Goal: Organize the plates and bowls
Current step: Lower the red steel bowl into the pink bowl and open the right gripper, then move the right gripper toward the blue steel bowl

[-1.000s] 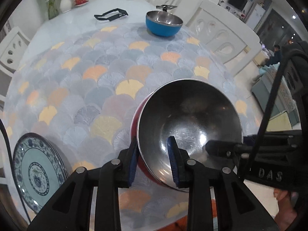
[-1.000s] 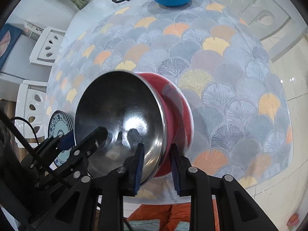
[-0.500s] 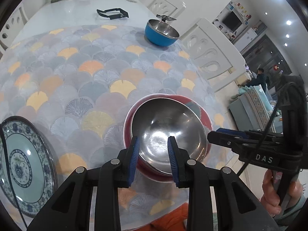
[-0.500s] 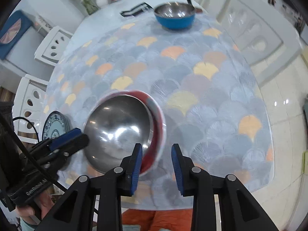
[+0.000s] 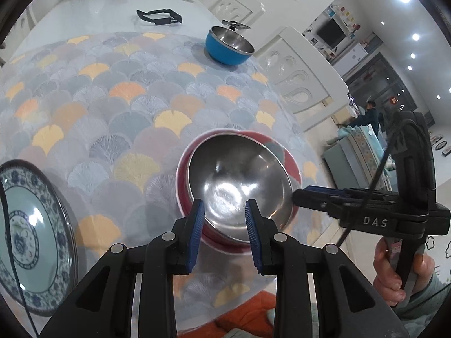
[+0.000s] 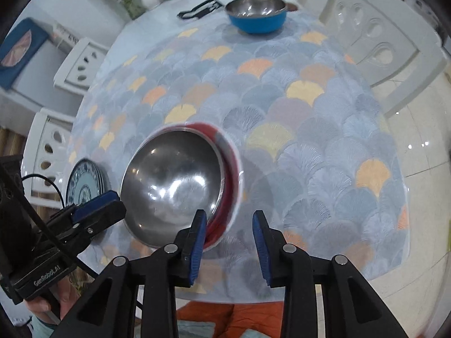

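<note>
Two hand-held grippers face a round table (image 5: pixel 84 14) covered by a fan-patterned cloth (image 5: pixel 118 107). Far left, near the table's edge, lies a blue-and-white patterned porcelain plate (image 5: pixel 25 233), flat on the cloth. Centre: the left gripper (image 5: pixel 224 233), its blue-padded fingers spread with a gap between them and closed on nothing, sits just in front of the near rim of a shiny stainless-steel bowl (image 5: pixel 239 183). This bowl is nested in a red-and-white shallow bowl (image 5: pixel 290 160), which rests on the cloth near the front edge. Whether the pads touch either rim cannot be told. Far centre: a blue-walled, steel-lined bowl (image 5: pixel 228 46) stands well apart, with a black frame-like object (image 5: pixel 159 17) beyond it on bare tabletop. Right: the right gripper (image 6: pixel 229 240), jaws likewise spread and empty, is just beside the nested bowls' right rim; in the left wrist view its tip lies at the steel bowl's edge. White chairs (image 6: pixel 375 45) ring the table.
</note>
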`<act>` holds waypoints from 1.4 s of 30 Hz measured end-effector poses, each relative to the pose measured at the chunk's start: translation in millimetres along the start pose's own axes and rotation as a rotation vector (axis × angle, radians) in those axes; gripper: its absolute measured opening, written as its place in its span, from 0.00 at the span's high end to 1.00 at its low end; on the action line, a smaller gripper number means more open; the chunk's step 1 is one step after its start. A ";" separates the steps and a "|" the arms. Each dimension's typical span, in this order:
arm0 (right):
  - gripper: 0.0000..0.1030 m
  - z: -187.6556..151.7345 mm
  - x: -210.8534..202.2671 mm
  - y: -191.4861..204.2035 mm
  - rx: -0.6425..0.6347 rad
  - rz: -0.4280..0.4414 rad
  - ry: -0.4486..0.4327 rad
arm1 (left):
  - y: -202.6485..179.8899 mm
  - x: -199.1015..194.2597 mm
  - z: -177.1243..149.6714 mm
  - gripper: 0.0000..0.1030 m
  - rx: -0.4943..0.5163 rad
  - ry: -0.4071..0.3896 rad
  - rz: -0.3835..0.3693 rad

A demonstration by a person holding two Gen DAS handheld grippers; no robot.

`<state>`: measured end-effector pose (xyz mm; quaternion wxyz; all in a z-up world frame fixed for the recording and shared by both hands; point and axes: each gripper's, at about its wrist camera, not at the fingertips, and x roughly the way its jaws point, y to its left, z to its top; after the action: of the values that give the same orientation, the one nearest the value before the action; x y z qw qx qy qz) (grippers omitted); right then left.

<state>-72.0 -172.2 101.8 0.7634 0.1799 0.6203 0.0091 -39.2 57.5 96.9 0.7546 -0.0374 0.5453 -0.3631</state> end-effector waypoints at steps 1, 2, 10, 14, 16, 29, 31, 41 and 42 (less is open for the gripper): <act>0.64 -1.0 2.4 0.5 -0.001 0.007 0.009 | -1.3 0.6 -1.2 0.74 0.004 0.002 0.006; 0.63 -1.8 4.6 1.0 -0.001 0.013 0.016 | -2.6 1.5 -2.0 0.74 0.006 0.007 0.014; 0.63 -1.7 15.7 -1.5 0.015 0.035 0.067 | -5.5 12.4 -6.9 0.74 -0.004 0.038 0.026; 0.63 7.6 -5.2 -8.1 0.018 0.029 0.030 | -11.6 -5.2 9.2 0.74 0.015 -0.017 0.021; 0.62 19.3 -18.8 -12.8 0.022 0.032 0.001 | -15.4 -15.6 27.8 0.74 0.034 -0.058 0.019; 0.48 175.4 -67.9 -56.2 0.185 0.117 -0.242 | -36.7 -9.1 201.5 0.23 0.130 -0.255 0.012; 0.48 198.6 -60.7 -66.8 0.224 0.138 -0.243 | -37.0 6.1 224.3 0.24 0.137 -0.229 0.005; 0.48 276.2 4.3 -105.6 0.278 0.071 -0.189 | -5.8 109.9 301.0 0.43 0.045 -0.085 -0.002; 0.48 284.4 15.4 -109.1 0.281 0.075 -0.179 | 1.5 125.7 306.1 0.45 0.034 -0.062 0.001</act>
<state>179.0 -345.5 103.3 0.7821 0.3077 0.5379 -0.0654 239.6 -119.4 119.5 0.7717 -0.0355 0.5156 -0.3705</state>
